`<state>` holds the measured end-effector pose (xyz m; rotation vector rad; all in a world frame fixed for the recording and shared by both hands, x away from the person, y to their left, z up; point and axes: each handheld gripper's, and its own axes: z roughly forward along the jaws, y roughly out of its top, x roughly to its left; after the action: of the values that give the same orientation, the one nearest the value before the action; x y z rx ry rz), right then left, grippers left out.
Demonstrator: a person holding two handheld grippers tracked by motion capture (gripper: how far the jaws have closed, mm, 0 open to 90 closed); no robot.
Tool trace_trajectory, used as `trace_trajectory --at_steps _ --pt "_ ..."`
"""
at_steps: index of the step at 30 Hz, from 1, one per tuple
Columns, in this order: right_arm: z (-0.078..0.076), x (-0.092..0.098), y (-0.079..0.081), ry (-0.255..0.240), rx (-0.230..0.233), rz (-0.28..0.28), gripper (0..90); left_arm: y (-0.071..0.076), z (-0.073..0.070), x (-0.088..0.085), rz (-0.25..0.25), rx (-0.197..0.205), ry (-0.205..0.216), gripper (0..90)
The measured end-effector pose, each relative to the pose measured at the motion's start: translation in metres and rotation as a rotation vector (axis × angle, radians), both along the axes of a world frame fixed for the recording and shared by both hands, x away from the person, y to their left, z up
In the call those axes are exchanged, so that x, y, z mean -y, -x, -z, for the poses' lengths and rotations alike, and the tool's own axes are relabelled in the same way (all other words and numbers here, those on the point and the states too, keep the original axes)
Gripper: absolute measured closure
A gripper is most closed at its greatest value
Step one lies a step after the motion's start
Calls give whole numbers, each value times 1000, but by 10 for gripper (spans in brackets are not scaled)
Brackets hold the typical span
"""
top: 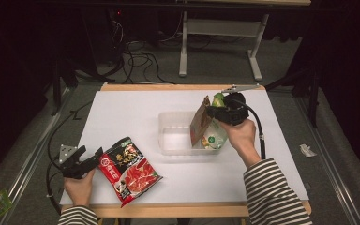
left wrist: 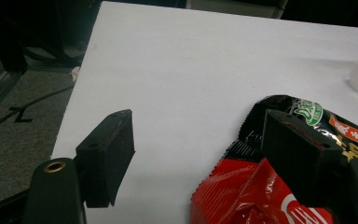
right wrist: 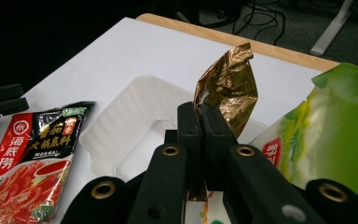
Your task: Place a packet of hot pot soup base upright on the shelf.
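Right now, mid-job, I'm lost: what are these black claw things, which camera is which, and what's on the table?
No machine here: a person holds a two-jaw tool in each hand. The high view looks down on the white table from the person's side; each of the other two cameras rides on a tool and looks along its jaws. The left gripper is open, one jaw over the edge of the red and black packet lying flat on the table. The right gripper is shut on a gold foil packet, held at the right end of the clear plastic bin. A green and white packet is beside it.
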<state>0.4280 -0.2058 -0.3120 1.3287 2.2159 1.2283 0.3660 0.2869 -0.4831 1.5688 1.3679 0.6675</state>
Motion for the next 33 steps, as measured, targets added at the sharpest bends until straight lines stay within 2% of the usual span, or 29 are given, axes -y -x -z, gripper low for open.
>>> trace_trajectory --at_steps 8,27,33 --pt "3 -2 -3 3 -8 -6 886 0 0 0 1 -3 -1 258" --pt "11 -11 -9 49 -21 -26 861 0 0 -1 2 -3 3 258" --pt "10 -10 -8 49 -13 -33 798 0 0 -1 1 -4 4 258"
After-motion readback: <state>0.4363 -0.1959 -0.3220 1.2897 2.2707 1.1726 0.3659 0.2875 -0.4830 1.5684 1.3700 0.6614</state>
